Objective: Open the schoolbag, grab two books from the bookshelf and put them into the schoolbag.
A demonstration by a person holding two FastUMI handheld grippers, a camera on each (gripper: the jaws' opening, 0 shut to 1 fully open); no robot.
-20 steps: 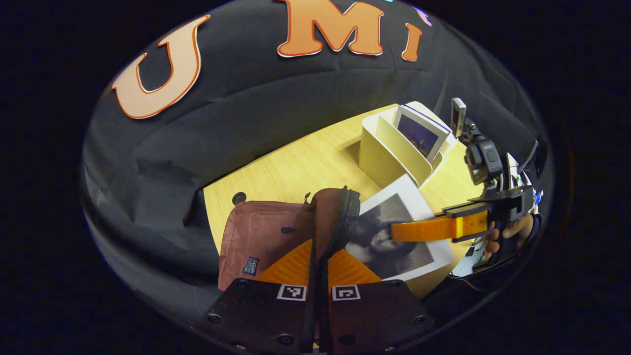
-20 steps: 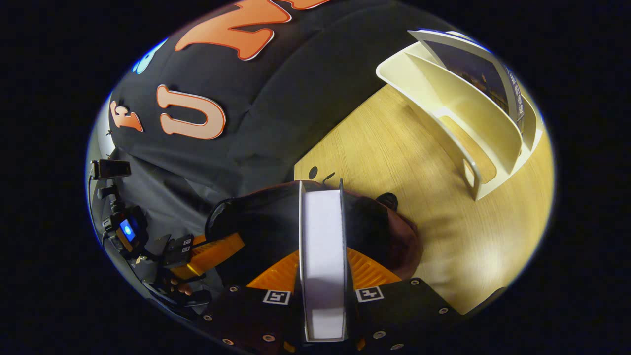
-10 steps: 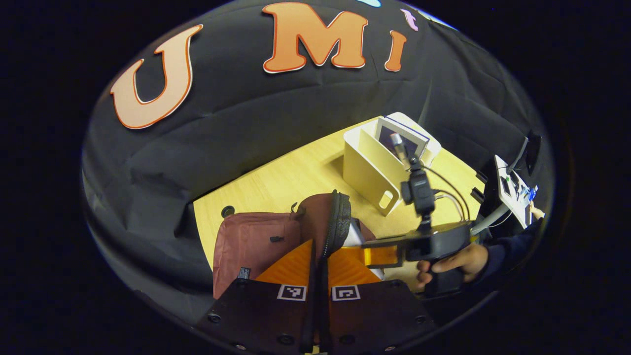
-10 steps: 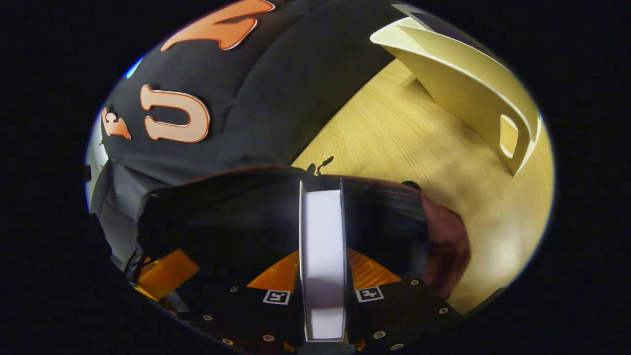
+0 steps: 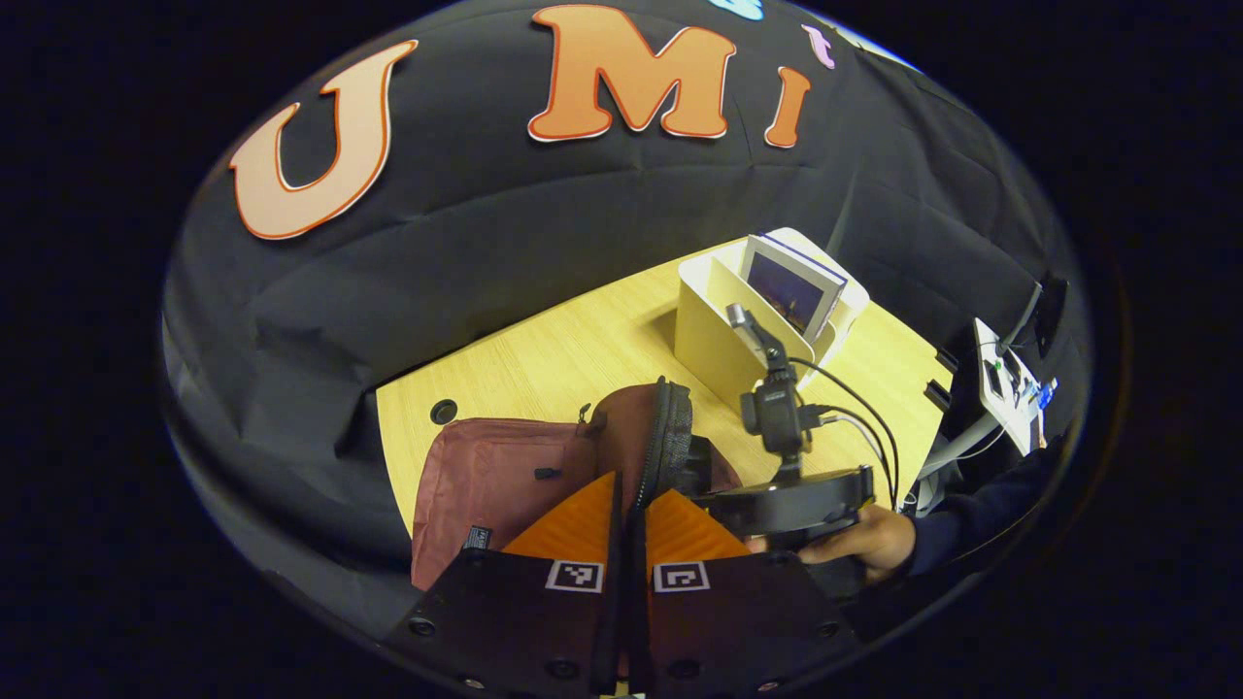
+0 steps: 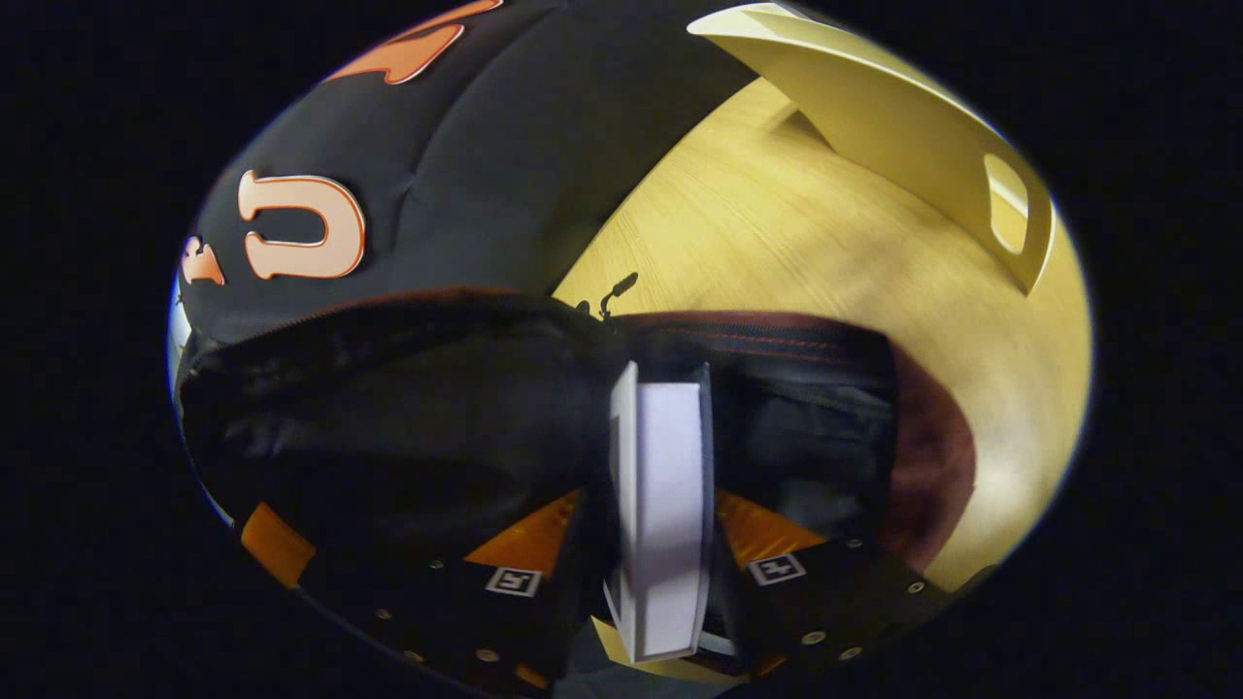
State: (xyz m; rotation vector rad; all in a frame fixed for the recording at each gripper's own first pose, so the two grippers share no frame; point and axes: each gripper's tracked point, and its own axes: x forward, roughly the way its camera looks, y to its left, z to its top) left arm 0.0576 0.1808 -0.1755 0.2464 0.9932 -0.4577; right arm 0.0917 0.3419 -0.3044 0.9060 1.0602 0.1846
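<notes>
The left gripper (image 5: 626,505) was clenched on the schoolbag's (image 5: 505,476) zippered rim. The right gripper (image 6: 660,529) had parted fingers flanking the book (image 6: 660,505), loosely, inside the bag on the tabletop (image 6: 777,233).

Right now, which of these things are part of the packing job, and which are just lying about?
Part of the job: schoolbag, its flap pinched by the left gripper; book in the bag's mouth, between the right gripper jaws; bookshelf; second book standing in it.
Lying about: cable hole in the table; electronics board beside the table.
</notes>
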